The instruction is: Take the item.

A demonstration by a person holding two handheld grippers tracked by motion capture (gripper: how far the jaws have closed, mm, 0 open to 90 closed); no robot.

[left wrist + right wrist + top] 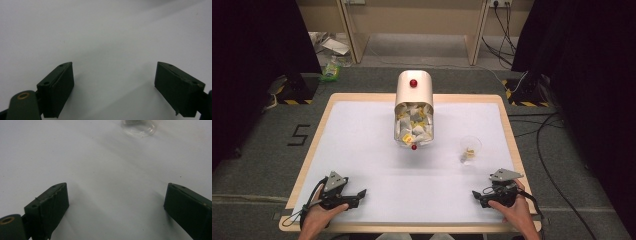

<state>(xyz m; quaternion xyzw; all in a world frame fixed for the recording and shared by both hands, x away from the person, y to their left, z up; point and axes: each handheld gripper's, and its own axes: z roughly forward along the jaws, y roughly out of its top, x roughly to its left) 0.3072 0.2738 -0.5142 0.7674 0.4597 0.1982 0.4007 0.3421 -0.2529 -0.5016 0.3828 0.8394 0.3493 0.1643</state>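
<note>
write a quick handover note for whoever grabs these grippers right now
Left gripper: open, empty, held low over the white table near its front left.
Right gripper: open, empty, near the front right.
Cream metal dispenser with red knobs: at the table's centre back, its clear front showing white and yellow sachets.
Clear plastic cup: right of the dispenser, ahead of the right gripper, with something yellow and white inside, likely one sachet.
Done: apparently one sachet in the cup.
Left: probably more sachets to move; neither gripper is reaching yet.

Bright even overhead light, soft shadows, dark corners, slight blur
</note>
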